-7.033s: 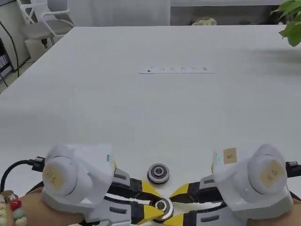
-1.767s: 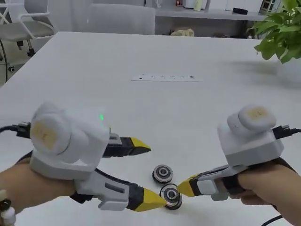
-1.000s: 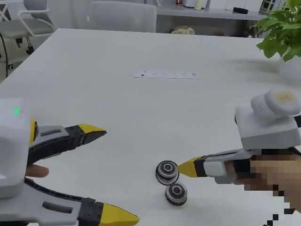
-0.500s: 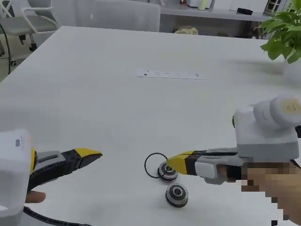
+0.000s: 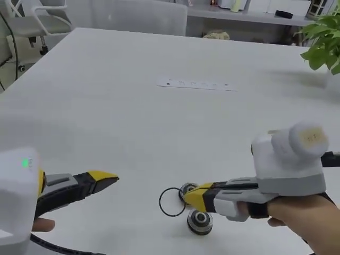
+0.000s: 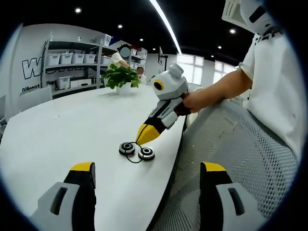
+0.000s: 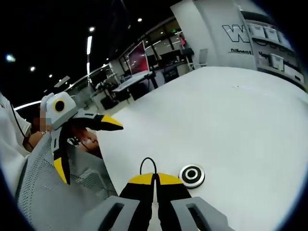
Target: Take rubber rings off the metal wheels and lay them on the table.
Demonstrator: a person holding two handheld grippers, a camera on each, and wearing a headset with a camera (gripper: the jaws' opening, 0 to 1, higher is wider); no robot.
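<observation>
Over the white table [image 5: 159,122] the left gripper [image 6: 147,169] hangs spread wide. The right gripper [image 7: 155,177] is pressed together on one edge of the rubber ring [image 5: 160,202], just beside the two metal wheels [image 5: 200,221]. The ring looks thin, light and floppy, so a pinch anywhere along its band should hold.

The counter [image 5: 159,122] is smooth, matt white with a faint sheen. The rubber ring [image 5: 171,201] is a thin, dull black loop. The nearer metal wheel [image 5: 200,221] is bright, polished metal with a dark band around it. The right claw [image 5: 188,195] and the left claw [image 6: 148,167] both have glossy yellow plastic tips, matt black jaws and smooth pale-grey plastic housings. In the left gripper view, the chair back [image 6: 231,144] is grey woven mesh and the person's shirt [image 6: 269,72] is plain white cloth.
</observation>
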